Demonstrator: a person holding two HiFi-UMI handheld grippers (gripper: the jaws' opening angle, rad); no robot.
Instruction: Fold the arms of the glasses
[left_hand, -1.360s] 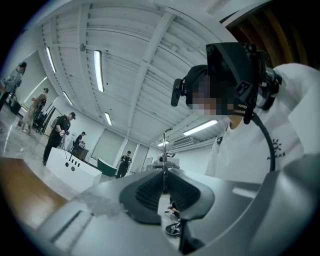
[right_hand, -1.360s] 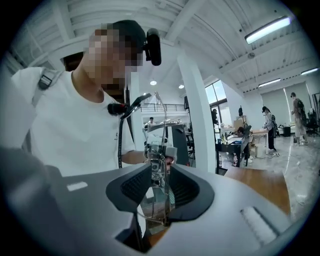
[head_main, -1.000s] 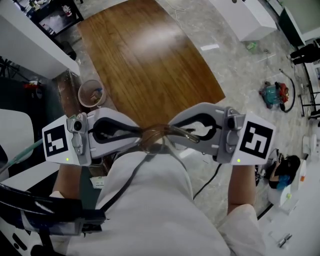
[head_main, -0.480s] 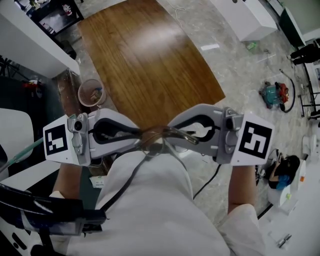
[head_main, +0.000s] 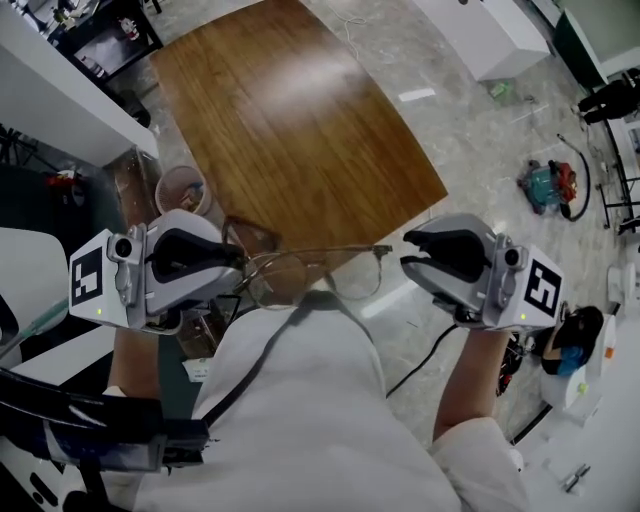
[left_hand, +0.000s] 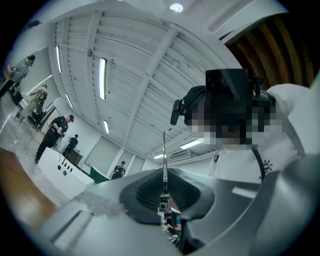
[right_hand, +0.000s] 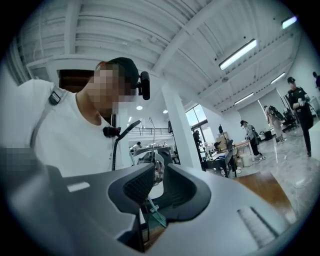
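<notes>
Thin-rimmed glasses (head_main: 300, 275) hang in the air over the person's chest, held by their left end. My left gripper (head_main: 238, 265) is shut on that end, and one brownish arm of the glasses sticks up beside its jaws. In the left gripper view a thin metal piece of the glasses (left_hand: 164, 155) rises out of the closed left gripper (left_hand: 164, 197). My right gripper (head_main: 405, 252) stands a little right of the glasses' free end, apart from it. Its jaws have just been opening, and the right gripper (right_hand: 161, 182) has nothing between them. Beyond the gap the glasses (right_hand: 152, 160) show in the distance.
A brown wooden table (head_main: 290, 120) lies ahead of both grippers. A round bin (head_main: 182, 188) stands by its left corner. A white cabinet (head_main: 490, 35) stands at the upper right, and loose items (head_main: 548, 188) lie on the stone floor to the right.
The right gripper has let go of the glasses, opened and moved off to the right. The left gripper has shifted left and up, carrying the glasses alone.
</notes>
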